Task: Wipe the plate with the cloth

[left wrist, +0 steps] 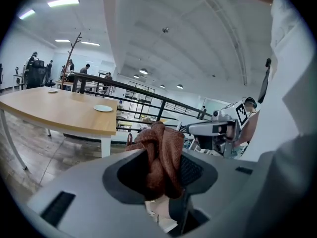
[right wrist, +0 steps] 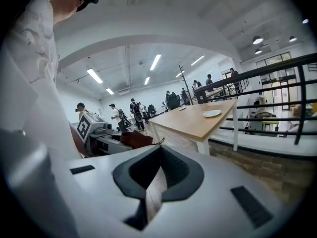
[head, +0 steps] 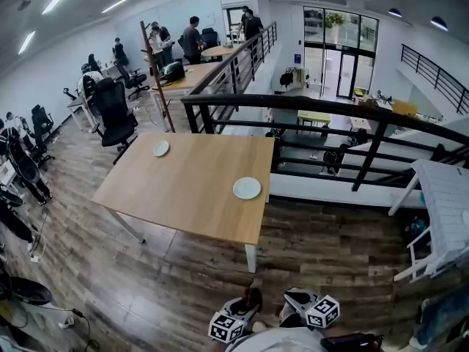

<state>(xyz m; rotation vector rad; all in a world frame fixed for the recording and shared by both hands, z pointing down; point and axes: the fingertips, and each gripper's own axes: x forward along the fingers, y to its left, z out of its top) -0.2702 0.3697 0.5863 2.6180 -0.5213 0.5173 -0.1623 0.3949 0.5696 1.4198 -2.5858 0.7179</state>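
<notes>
1. Presently, the left tool (left wrist: 161, 172) is seen clamped on a bunched brown cloth (left wrist: 161, 150), which stands up between its jaws.
2. The right tool (right wrist: 157, 175) is held with its jaws drawn together, and nothing is caught between them; only floor is glimpsed through the thin slit.
3. Both tools are kept low and close to the person's body, side by side, at the near edge of the head view.
4. The plate (head: 247, 188) judged to be the target rests on the desk (head: 190, 189) by its near right corner, well apart from both tools, with a stretch of wooden floor between.
5. A second plate (head: 161, 148) lies at the far left of the same desk, further off.
6. The nearer plate is found almost straight ahead of the left tool and to the left of the right tool, so the cloth-bearing side is judged the closer.
7. Wiping is not yet begun; the desk must be approached first, and the cloth then lowered flat onto the round plate.
</notes>
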